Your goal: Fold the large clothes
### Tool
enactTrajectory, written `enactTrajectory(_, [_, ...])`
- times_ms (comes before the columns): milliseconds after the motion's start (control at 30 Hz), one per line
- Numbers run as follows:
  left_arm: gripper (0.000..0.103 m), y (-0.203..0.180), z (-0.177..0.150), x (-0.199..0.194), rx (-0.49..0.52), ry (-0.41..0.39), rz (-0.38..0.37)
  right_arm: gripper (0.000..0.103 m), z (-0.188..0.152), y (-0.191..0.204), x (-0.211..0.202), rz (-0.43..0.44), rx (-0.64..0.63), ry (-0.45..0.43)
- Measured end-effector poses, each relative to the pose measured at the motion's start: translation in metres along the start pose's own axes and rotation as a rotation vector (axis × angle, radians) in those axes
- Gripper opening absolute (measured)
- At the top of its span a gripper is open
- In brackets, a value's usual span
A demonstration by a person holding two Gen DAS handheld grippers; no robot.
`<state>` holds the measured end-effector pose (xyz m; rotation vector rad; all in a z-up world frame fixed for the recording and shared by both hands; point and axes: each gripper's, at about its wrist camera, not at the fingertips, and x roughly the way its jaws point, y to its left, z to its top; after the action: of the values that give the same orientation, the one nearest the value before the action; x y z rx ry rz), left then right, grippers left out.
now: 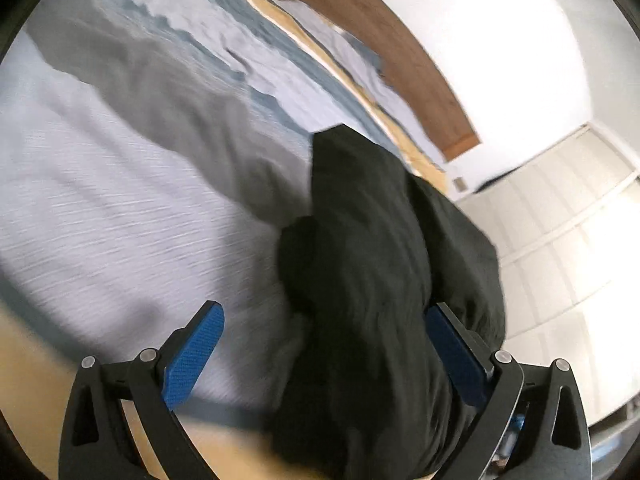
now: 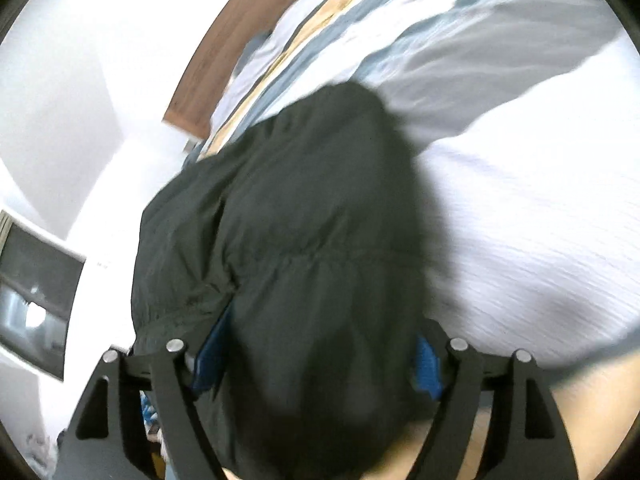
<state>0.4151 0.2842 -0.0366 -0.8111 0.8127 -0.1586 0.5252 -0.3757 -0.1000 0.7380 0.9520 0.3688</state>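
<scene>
I see my left gripper (image 1: 324,320) angled down, jaws wide apart, the dark crumpled fabric garment (image 1: 372,280) between them; my right gripper (image 2: 320,344) gapes around it too, lower centre

both fisheye views are bright, motion-blurred and curved at the edges; the wall (image 2: 72,80) glares white, and the bed (image 1: 100,208) streaks softly.

A dark, almost black garment (image 1: 372,280) of thin, crinkled cloth lies bunched in a heap on the pale striped bed (image 1: 100,208). In the right wrist view the garment (image 2: 288,220) shows a gathered seam running across it and fills the near middle, with its far end toward the headboard.
</scene>
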Motion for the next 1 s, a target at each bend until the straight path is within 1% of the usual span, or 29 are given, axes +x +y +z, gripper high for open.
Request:
enactTrajectory(33, [0.1,0.003,-0.027,-0.02,0.005,-0.001,0.019,0.077,0.001,-0.011,-0.015,-0.016,0.009,-0.024])
enactTrajectory(67, [0.1,0.01,-0.064,-0.049,0.01,-0.002,0.04,0.077,-0.005,-0.014,-0.031,-0.049,0.022,-0.056])
enactTrajectory(133, [0.1,-0.001,-0.071,-0.06,0.029,-0.005,0.064,0.077,-0.018,-0.021,-0.057,-0.087,0.042,-0.087])
enactTrajectory(167, [0.1,-0.007,-0.08,-0.068,0.048,-0.003,0.082,0.077,-0.025,-0.024,-0.067,-0.105,0.043,-0.095])
enactTrajectory(200, [0.1,-0.008,-0.082,-0.06,0.061,0.002,0.095,0.077,-0.032,-0.025,-0.078,-0.132,0.04,-0.103])
enactTrajectory(233, [0.1,-0.019,-0.093,-0.067,0.091,0.013,0.109,0.077,-0.044,-0.021,-0.09,-0.159,0.032,-0.105])
enactTrajectory(267, [0.1,-0.017,-0.105,-0.067,0.117,0.018,0.118,0.077,-0.046,-0.017,-0.098,-0.17,0.026,-0.103])
enactTrajectory(300, [0.1,-0.029,-0.118,-0.08,0.149,0.021,0.128,0.077,-0.053,-0.015,-0.108,-0.181,0.013,-0.103])
enactTrajectory(367, [0.1,-0.047,-0.14,-0.095,0.204,0.018,0.148,0.077,-0.08,-0.001,-0.123,-0.209,-0.017,-0.107])
enactTrajectory(400, [0.1,-0.057,-0.152,-0.102,0.228,0.014,0.157,0.077,-0.085,-0.002,-0.13,-0.217,-0.03,-0.109])
enactTrajectory(433, [0.101,-0.065,-0.161,-0.108,0.252,0.008,0.167,0.077,-0.096,0.008,-0.133,-0.227,-0.049,-0.11])
enactTrajectory(467, [0.102,-0.076,-0.175,-0.118,0.286,-0.004,0.188,0.077,-0.111,0.017,-0.138,-0.243,-0.074,-0.109])
enactTrajectory(500, [0.102,-0.084,-0.191,-0.129,0.316,-0.027,0.211,0.077,-0.119,0.025,-0.148,-0.255,-0.091,-0.111])
enactTrajectory(633, [0.102,-0.096,-0.234,-0.146,0.341,-0.078,0.241,0.077,-0.17,0.051,-0.158,-0.315,-0.163,-0.121])
enactTrajectory(733, [0.102,-0.104,-0.264,-0.157,0.362,-0.109,0.296,0.077,-0.209,0.076,-0.162,-0.368,-0.237,-0.14])
enactTrajectory(800, [0.102,-0.112,-0.284,-0.158,0.403,-0.146,0.382,0.078,-0.233,0.093,-0.165,-0.385,-0.283,-0.159])
enactTrajectory(833, [0.102,-0.115,-0.292,-0.161,0.415,-0.162,0.414,0.078,-0.243,0.1,-0.166,-0.393,-0.301,-0.17])
enactTrajectory(933, [0.102,-0.125,-0.318,-0.171,0.441,-0.215,0.458,0.079,-0.273,0.118,-0.171,-0.416,-0.357,-0.221])
enactTrajectory(1000, [0.102,-0.132,-0.334,-0.177,0.453,-0.248,0.504,0.08,-0.287,0.122,-0.172,-0.422,-0.37,-0.242])
